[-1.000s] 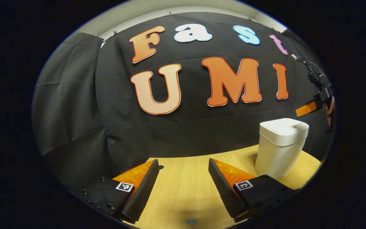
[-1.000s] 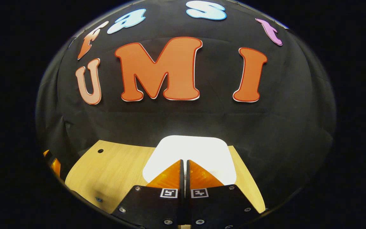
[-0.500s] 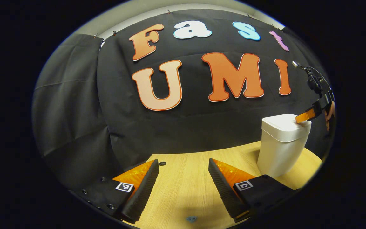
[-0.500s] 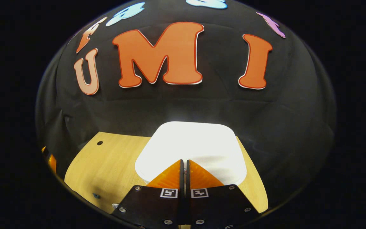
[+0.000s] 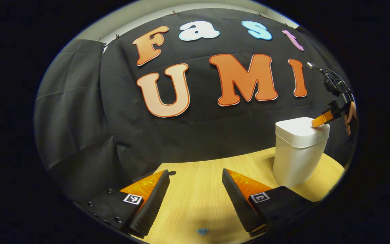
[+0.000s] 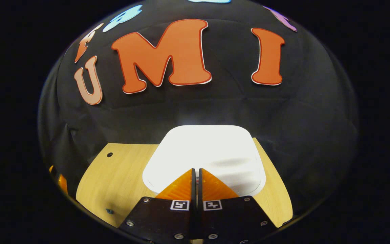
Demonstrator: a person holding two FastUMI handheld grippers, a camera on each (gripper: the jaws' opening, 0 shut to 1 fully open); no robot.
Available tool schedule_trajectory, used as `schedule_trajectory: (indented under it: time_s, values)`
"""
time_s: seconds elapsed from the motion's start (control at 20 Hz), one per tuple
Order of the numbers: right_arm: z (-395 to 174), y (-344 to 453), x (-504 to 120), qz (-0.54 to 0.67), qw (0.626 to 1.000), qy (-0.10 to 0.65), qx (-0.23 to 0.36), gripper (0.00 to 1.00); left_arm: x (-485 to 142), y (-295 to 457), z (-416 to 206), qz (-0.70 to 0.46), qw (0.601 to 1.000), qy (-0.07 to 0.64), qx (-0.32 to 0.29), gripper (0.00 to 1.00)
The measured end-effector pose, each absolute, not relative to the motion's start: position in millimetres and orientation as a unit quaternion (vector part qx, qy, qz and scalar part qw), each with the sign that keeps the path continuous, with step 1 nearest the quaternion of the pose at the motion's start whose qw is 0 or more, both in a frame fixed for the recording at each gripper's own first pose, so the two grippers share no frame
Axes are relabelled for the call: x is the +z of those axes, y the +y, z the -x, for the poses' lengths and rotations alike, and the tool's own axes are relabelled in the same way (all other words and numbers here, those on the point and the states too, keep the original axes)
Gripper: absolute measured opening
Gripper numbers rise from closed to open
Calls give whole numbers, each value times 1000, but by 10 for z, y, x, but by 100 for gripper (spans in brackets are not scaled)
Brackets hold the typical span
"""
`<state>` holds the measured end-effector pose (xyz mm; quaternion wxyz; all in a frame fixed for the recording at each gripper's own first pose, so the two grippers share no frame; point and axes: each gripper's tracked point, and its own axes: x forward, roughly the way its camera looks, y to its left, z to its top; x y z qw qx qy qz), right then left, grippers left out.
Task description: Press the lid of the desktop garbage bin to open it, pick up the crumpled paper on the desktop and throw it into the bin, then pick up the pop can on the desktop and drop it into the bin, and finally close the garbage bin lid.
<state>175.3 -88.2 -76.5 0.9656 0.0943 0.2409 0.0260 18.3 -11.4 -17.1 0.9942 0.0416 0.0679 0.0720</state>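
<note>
The white desktop bin (image 5: 298, 152) stands on the wooden table (image 5: 195, 200) at the right of the left gripper view, its lid (image 5: 300, 127) flat and shut. My right gripper (image 5: 319, 120) comes down from the right, held by a hand (image 5: 350, 115), with its tips touching the lid's right edge. In the right gripper view, the right gripper (image 6: 196, 170) is shut with nothing held, its tips resting low over the near edge of the lid (image 6: 205, 152). My left gripper (image 5: 195, 173) hangs open above bare tabletop, well to the left of the bin.
A small dark hole (image 5: 172, 173) sits in the table near the back edge, and a little blue mark (image 5: 201, 231) lies near the front. The black cloth wall rises close behind the bin. Part of the left gripper (image 6: 59, 178) peeks in at the left.
The right gripper, still shut, has come down from above the bin until its tips touch the lid. The left gripper has barely shifted.
</note>
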Motion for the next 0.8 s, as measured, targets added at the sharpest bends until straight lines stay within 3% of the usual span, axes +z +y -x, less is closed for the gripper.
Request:
schedule_trajectory:
  time_s: [0.8]
  values:
    - [-1504, -647, 40, -6, 995, 57, 78, 1, -138, -179, -173, -37, 995, 64, 64, 96]
